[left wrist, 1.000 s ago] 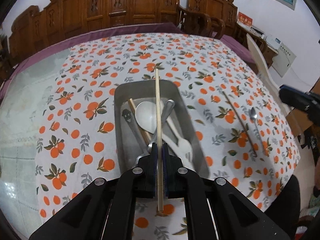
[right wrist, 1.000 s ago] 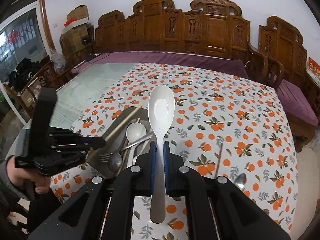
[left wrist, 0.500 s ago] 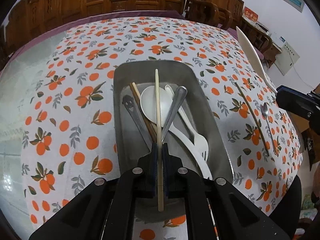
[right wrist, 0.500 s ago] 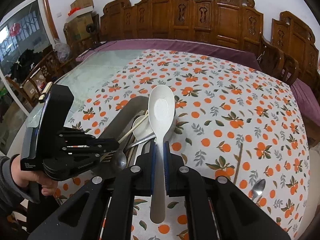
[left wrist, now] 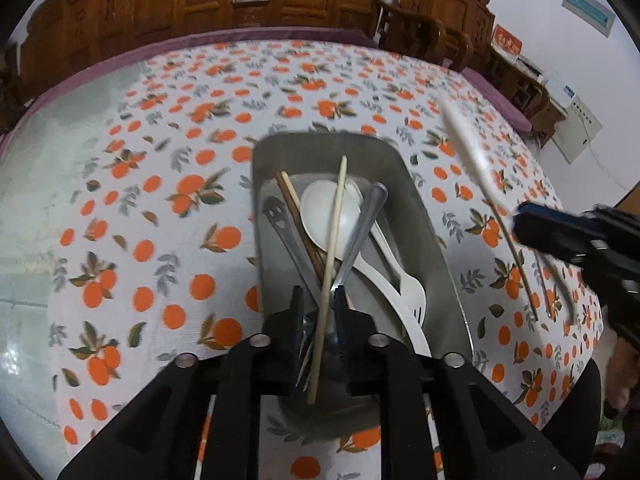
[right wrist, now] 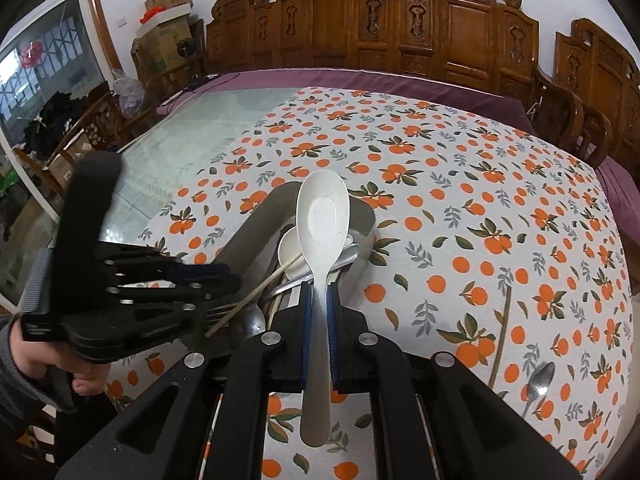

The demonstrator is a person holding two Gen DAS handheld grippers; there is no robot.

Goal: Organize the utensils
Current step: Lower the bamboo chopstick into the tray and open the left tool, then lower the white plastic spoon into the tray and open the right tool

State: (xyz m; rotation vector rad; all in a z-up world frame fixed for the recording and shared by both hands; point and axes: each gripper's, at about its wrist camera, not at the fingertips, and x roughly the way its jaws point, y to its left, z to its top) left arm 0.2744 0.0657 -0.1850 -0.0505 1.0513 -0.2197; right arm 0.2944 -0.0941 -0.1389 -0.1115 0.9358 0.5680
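A steel tray (left wrist: 320, 144) on the orange-print cloth holds a white spoon (left wrist: 320, 216), a white fork, a brown chopstick and metal utensils. My left gripper (left wrist: 318, 296) hangs low over the tray's near end, its jaws opening. A pale chopstick (left wrist: 334, 236) leans loose between them, its tip over the tray. In the right wrist view the left gripper (right wrist: 234, 280) sits at the tray's (right wrist: 248, 240) left side. My right gripper (right wrist: 318, 300) is shut on a white plastic spoon (right wrist: 322, 216), bowl forward above the tray's right wall; the same spoon (left wrist: 464, 140) shows at the right of the left wrist view.
A brown chopstick (right wrist: 504, 320) and a metal spoon (right wrist: 540, 380) lie on the cloth right of the tray. Bare glass tabletop (left wrist: 52, 184) lies left of the cloth. Carved wooden chairs (right wrist: 360, 28) ring the far side. A person's hand (right wrist: 36, 360) grips the left tool.
The left gripper sank closer over the tray and its jaws parted; the pale chopstick tipped sideways between them. The right gripper carried the white spoon down toward the tray.
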